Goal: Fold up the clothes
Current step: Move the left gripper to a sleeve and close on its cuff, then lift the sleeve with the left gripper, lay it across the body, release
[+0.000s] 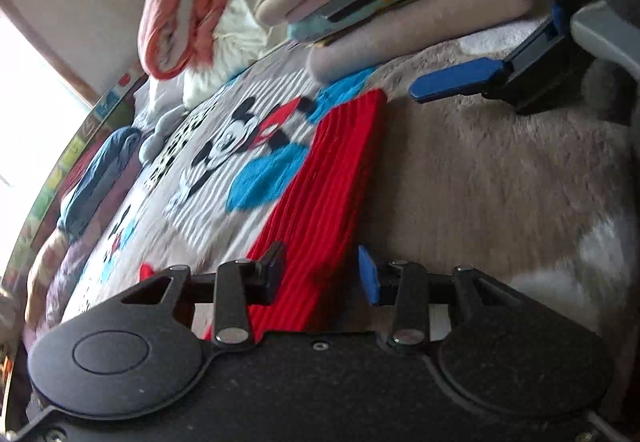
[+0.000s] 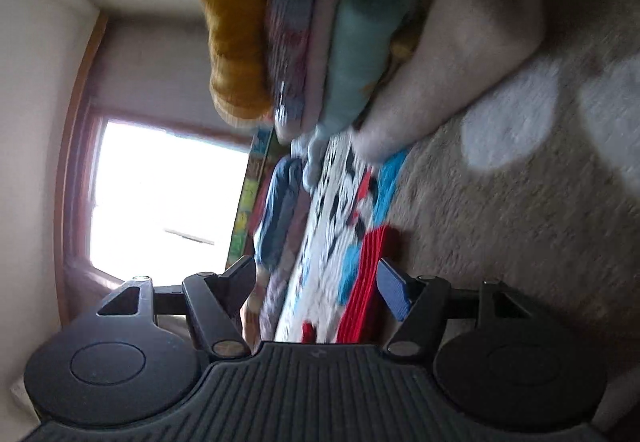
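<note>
My left gripper (image 1: 324, 274) hangs open, straddling the near end of the folded red knit (image 1: 332, 178). The knit lies on the bed (image 1: 500, 182) along the cartoon blanket's (image 1: 208, 162) edge, its long axis running straight ahead. My right gripper (image 2: 316, 290) (blurred) is wide too, farther off and empty, so the left is nearer.

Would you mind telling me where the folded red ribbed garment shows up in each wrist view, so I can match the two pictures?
Left wrist view: the red ribbed garment runs diagonally from lower centre, between the open jaws, up to mid-frame.
Right wrist view: the same garment is a narrow red strip at lower centre, beside the blue pad.
Shared landmark: the cartoon mouse blanket borders its left edge in both.
</note>
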`<act>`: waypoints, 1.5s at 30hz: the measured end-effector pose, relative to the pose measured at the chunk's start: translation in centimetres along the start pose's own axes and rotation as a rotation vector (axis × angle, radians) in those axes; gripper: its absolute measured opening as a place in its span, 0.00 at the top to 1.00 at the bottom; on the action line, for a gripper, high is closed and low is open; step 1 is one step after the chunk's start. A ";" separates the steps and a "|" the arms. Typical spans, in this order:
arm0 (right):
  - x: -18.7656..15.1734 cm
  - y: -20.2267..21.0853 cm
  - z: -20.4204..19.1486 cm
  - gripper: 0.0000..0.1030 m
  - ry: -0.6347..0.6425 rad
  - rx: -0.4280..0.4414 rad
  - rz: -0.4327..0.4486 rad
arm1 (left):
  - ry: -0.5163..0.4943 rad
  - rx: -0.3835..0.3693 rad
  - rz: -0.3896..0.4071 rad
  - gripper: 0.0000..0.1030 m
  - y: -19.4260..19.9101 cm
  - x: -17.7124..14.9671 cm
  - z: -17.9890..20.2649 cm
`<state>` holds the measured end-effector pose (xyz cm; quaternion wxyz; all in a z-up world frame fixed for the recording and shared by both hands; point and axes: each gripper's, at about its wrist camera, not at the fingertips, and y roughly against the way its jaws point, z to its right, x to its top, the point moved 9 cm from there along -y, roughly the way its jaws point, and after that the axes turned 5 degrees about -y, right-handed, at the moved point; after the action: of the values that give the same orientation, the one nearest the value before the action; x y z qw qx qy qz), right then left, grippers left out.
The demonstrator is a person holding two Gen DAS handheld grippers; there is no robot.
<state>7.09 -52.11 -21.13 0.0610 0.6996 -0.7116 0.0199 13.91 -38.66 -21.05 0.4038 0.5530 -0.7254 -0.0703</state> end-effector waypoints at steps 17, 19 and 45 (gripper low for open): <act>3.1 1.9 1.8 0.34 -0.174 0.093 0.175 | -0.264 0.107 -0.031 0.83 -4.4 3.4 1.2; 3.1 1.9 1.7 0.32 -0.170 0.102 0.185 | -0.258 0.118 -0.041 0.90 -4.6 3.5 1.0; -17.6 -2.4 -8.5 0.24 0.749 0.120 -0.359 | 0.377 0.042 0.102 0.91 5.9 0.9 -18.3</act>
<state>10.21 -33.70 -14.83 0.2772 0.7592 -0.5046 0.3035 21.64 -30.93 -5.20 0.5239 0.5274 -0.6651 0.0705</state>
